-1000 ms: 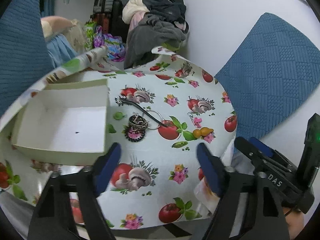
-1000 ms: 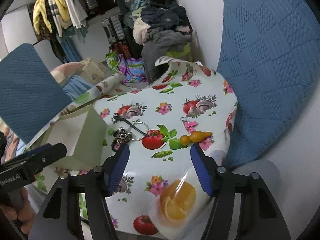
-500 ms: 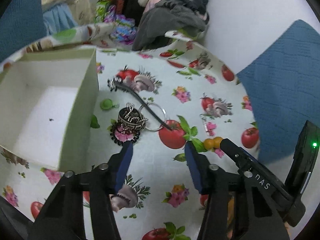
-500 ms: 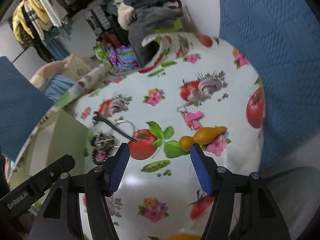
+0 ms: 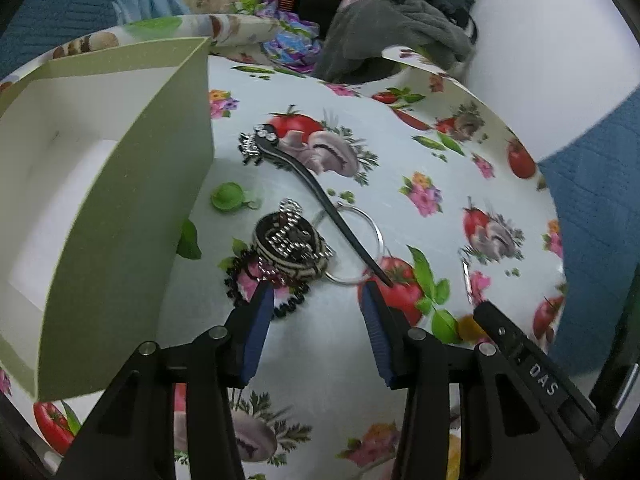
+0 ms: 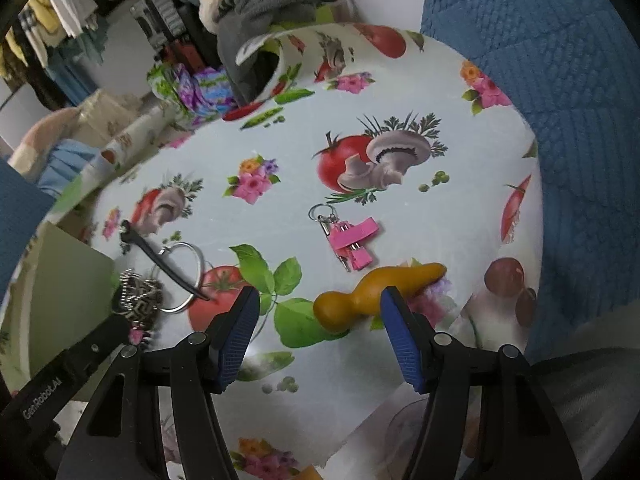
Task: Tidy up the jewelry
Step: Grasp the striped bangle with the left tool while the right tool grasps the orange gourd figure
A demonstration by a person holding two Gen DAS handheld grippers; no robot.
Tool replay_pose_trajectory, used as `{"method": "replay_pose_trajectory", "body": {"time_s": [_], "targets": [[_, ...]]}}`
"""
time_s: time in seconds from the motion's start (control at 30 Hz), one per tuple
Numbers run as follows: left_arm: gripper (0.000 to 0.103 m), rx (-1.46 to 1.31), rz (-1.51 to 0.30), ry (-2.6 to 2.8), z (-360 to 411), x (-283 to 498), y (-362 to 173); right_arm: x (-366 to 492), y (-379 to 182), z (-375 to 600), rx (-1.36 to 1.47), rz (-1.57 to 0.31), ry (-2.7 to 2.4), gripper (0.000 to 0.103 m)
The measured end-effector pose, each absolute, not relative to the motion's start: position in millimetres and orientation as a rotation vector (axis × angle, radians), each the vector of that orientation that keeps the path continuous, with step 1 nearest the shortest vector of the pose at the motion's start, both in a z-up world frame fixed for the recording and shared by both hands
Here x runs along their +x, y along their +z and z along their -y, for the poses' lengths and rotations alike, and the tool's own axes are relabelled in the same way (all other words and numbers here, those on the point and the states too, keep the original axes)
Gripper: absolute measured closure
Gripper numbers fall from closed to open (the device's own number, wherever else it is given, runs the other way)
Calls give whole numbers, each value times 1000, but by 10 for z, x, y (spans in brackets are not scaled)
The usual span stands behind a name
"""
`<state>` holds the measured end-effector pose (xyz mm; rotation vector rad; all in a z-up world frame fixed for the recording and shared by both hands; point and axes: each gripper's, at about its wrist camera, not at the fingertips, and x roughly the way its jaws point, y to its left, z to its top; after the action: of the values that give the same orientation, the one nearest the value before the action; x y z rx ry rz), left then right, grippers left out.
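A pile of jewelry lies on the printed tablecloth: a patterned black-and-cream bangle with a bead chain [image 5: 289,249], a black beaded bracelet [image 5: 256,292], a silver hoop [image 5: 354,246] and a long black hair stick [image 5: 316,192]. My left gripper [image 5: 316,294] is open just in front of the pile, fingertips at its near edge. An open pale green box [image 5: 132,208] stands to the left. In the right wrist view, pink earrings [image 6: 350,238] and an orange-brown gourd-shaped piece [image 6: 372,292] lie ahead of my open right gripper [image 6: 318,300]. The pile [image 6: 140,304] shows at left.
Blue quilted cushions [image 6: 540,80] border the table on the right. Heaped clothes [image 5: 392,20] and bags lie beyond the far edge. The tablecloth's far corner [image 6: 264,44] curls up. The right gripper's body [image 5: 532,368] shows at lower right in the left wrist view.
Both grippers have moved forward and down toward the table. The left one has closed in on the jewelry pile; the right one has closed in on the gourd-shaped piece and pink earrings.
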<state>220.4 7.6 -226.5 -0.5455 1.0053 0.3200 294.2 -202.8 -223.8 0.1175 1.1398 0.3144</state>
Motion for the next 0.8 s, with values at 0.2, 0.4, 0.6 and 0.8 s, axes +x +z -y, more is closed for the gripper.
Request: {"method": "replay_pose_trajectory", "body": {"time_s": [0.2, 0.4, 0.6, 0.8], "targets": [[57, -571, -972, 429, -232, 2258, -2332, 3041, -2333, 1949, 92, -1230, 250, 43], [67, -611, -997, 428, -313, 2309, -2454, 3071, -2359, 1906, 59, -1282, 213, 47], [91, -655, -1020, 379, -322, 2308, -2525, 3079, -2218, 1925, 90, -1263, 198, 49], [96, -604, -1012, 306, -272, 2279, -2333, 3032, -1970, 1910, 189, -1228, 227, 49]]}}
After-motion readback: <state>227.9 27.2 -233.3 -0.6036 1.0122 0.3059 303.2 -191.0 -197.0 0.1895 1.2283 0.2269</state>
